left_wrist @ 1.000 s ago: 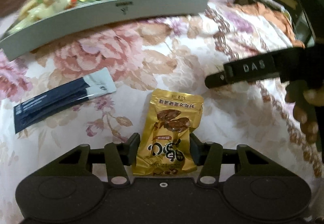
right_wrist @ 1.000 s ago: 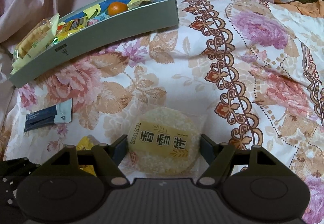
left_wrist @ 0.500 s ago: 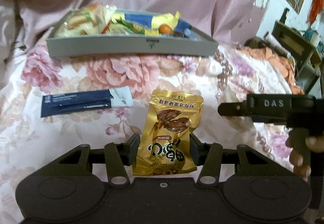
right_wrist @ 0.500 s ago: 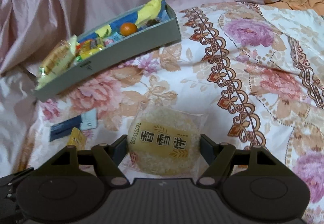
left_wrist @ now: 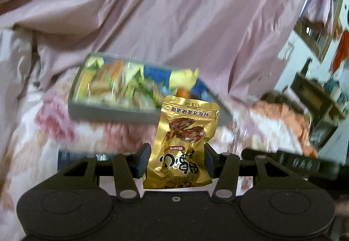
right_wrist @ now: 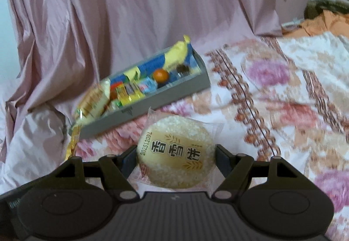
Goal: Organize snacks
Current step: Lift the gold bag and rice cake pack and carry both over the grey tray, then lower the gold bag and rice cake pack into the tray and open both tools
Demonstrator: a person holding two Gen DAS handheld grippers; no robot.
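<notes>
Over the flowered bed [right_wrist: 272, 110], you've got a snack in each gripper. The left gripper [left_wrist: 175, 161] has its fingers clenched low on the gold pouch [left_wrist: 183, 143], so it stands up clear of the bedspread. The right gripper [right_wrist: 174, 159] grips the round rice cracker [right_wrist: 175, 151] by its edges, flat. Both face the grey tray [right_wrist: 152, 102], probably where they'll land.

Dim, pinkish indoor light, soft and even — no hard shadows. Both fisheye views bend strongly toward dark corners. Motion blur smears the snack tray [left_wrist: 113, 113] and the floral bedspread [right_wrist: 294, 110] — the held packets stay sharp, the gold pouch [left_wrist: 183, 145] glinting faintly.
</notes>
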